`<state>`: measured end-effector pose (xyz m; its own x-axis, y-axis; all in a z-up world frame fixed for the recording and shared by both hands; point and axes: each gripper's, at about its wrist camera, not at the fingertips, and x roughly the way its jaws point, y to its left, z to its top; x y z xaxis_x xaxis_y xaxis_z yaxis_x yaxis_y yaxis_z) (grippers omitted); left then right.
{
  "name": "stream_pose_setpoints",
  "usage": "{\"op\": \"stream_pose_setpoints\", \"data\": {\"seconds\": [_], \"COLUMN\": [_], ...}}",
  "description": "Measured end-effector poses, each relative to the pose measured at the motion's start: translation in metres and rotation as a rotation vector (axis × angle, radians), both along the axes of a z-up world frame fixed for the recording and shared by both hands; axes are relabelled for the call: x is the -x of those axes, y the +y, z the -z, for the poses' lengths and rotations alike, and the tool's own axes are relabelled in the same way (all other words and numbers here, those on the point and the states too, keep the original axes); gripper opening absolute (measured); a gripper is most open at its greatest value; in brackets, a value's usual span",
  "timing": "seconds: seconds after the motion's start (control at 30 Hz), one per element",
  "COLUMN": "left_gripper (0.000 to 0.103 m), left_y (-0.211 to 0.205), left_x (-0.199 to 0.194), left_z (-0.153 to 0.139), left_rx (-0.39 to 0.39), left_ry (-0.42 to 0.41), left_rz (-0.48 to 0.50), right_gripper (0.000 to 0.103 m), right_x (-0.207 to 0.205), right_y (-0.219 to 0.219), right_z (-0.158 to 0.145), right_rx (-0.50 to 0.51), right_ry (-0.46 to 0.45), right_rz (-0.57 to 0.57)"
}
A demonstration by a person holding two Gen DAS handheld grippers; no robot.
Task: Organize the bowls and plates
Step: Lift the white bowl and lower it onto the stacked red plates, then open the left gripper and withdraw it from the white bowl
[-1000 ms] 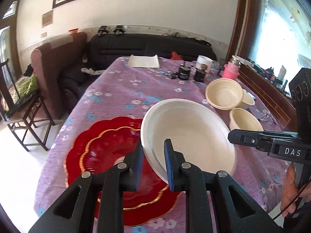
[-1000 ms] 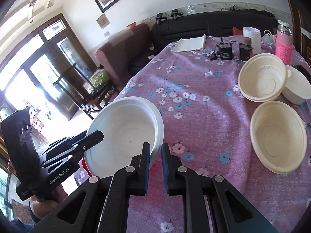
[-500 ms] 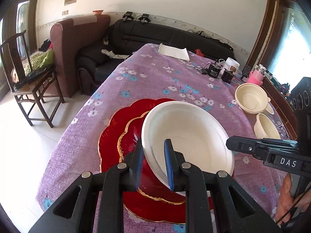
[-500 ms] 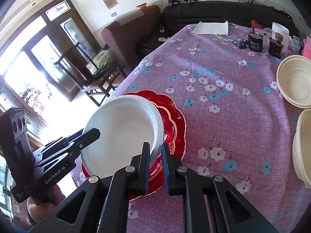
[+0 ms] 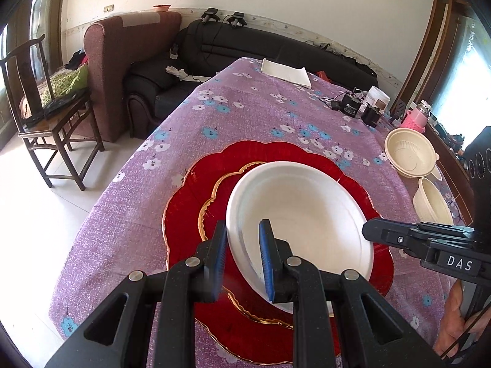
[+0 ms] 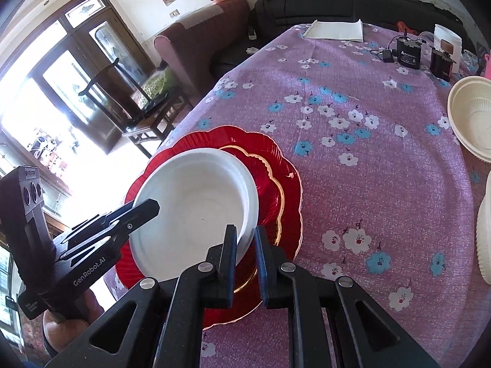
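In the left wrist view, the left gripper [image 5: 242, 251] is closed on the near-left rim of the white plate [image 5: 302, 211], one jaw inside the rim and one outside. The plate sits over the red plates [image 5: 190, 208], a smaller gold-edged one stacked on a larger scalloped one, near the table's near edge. The right gripper [image 5: 373, 233] reaches in from the right and meets the plate's opposite rim; pinching both sides probably keeps this wide, light dish level while it goes onto the stack. Whether it already rests there I cannot tell. Cream bowls [image 5: 409, 153] wait at the far right on the purple tablecloth [image 5: 260, 113].

In the right wrist view, the right gripper [image 6: 245, 250] is clamped on the plate's [image 6: 196, 205] near-right rim, with the left gripper [image 6: 150, 208] reaching in across it. The plate looks deep, plain, matte white, unmarked, and roughly centred over the red plates [image 6: 276, 165].
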<state>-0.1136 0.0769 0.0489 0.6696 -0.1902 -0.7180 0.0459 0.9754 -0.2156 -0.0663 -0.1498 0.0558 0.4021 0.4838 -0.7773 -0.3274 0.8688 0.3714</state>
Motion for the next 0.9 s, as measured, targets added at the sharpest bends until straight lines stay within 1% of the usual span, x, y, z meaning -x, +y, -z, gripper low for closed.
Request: {"op": "stream_pose_setpoints", "data": {"seconds": [0.1, 0.2, 0.23, 0.27, 0.33, 0.37, 0.43, 0.53, 0.63, 0.7, 0.77, 0.83, 0.9], "left_gripper": [0.019, 0.022, 0.026, 0.032, 0.039, 0.041, 0.042, 0.048, 0.052, 0.053, 0.053, 0.053, 0.054], "left_y": [0.003, 0.004, 0.004, 0.004, 0.004, 0.003, 0.002, 0.001, 0.0, -0.001, -0.006, -0.012, -0.017], "left_x": [-0.001, 0.0, 0.0, 0.0, 0.002, 0.003, 0.005, 0.008, 0.014, 0.017, 0.019, 0.021, 0.023], "left_z": [0.0, 0.0, 0.0, -0.001, -0.003, -0.004, -0.007, -0.013, -0.021, -0.026, -0.032, -0.038, -0.04], "left_rx": [0.0, -0.002, -0.004, -0.01, -0.019, -0.025, -0.033, -0.045, -0.069, -0.077, -0.081, -0.084, -0.087], "left_ry": [0.0, 0.0, 0.0, -0.002, -0.01, -0.015, -0.024, -0.044, -0.08, -0.098, -0.115, -0.13, -0.136], "left_rz": [-0.012, -0.021, -0.025, -0.029, -0.035, -0.039, -0.042, -0.055, -0.076, -0.08, -0.075, -0.072, -0.062], "right_gripper": [0.014, 0.014, 0.014, 0.014, 0.015, 0.015, 0.015, 0.015, 0.015, 0.015, 0.019, 0.028, 0.032], "right_x": [-0.001, -0.001, -0.001, -0.001, -0.002, -0.001, 0.0, 0.004, 0.01, 0.016, 0.022, 0.027, 0.032], "right_y": [0.0, 0.001, 0.001, 0.0, -0.002, -0.003, -0.007, -0.011, -0.017, -0.02, -0.023, -0.027, -0.032], "right_z": [0.0, -0.001, -0.001, -0.001, -0.001, -0.001, -0.002, -0.007, -0.015, -0.022, -0.029, -0.035, -0.04], "right_rx": [-0.002, 0.001, 0.002, 0.002, -0.004, -0.006, -0.011, -0.015, -0.008, 0.017, 0.049, 0.079, 0.114], "right_ry": [-0.002, -0.011, -0.01, -0.007, -0.003, -0.004, -0.007, -0.024, -0.058, -0.1, -0.149, -0.188, -0.234], "right_rz": [0.0, -0.003, -0.003, -0.002, -0.003, 0.0, 0.003, 0.011, 0.025, 0.041, 0.062, 0.079, 0.105]}}
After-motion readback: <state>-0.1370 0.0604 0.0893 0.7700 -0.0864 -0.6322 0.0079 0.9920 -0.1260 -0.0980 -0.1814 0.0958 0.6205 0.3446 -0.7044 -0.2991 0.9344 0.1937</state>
